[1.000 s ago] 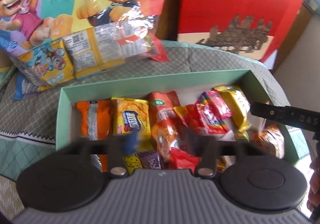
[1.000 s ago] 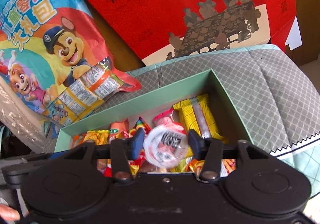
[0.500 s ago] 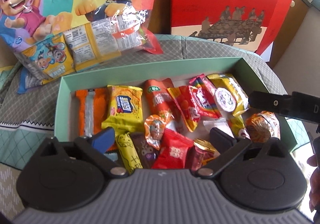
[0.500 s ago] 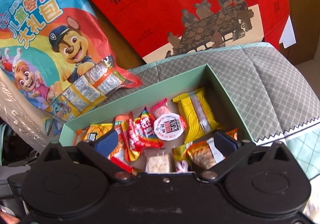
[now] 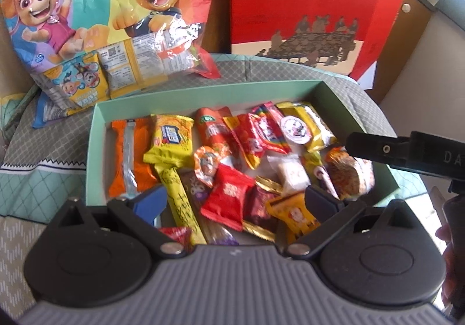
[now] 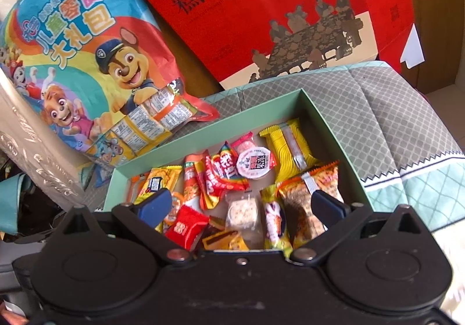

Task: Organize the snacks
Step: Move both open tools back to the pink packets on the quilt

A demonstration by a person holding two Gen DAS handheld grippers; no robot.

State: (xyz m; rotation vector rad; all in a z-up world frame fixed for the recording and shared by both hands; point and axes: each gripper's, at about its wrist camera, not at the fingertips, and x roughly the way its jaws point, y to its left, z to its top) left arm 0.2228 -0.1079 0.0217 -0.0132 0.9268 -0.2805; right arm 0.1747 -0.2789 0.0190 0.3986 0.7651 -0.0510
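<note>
Inside the mint-green box (image 5: 180, 91), left to right: an orange wafer pack (image 5: 128, 162), a red candy (image 5: 228, 200), a round jelly cup (image 5: 294, 131). All look light, crinkly and slippery; pinch wrappers mid-body. Left gripper (image 5: 232, 198) and right gripper (image 6: 239, 204) have just opened wide, fingers empty.

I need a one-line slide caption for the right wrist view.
Open right gripper above the green box of mixed snacks, jaws empty.
</note>
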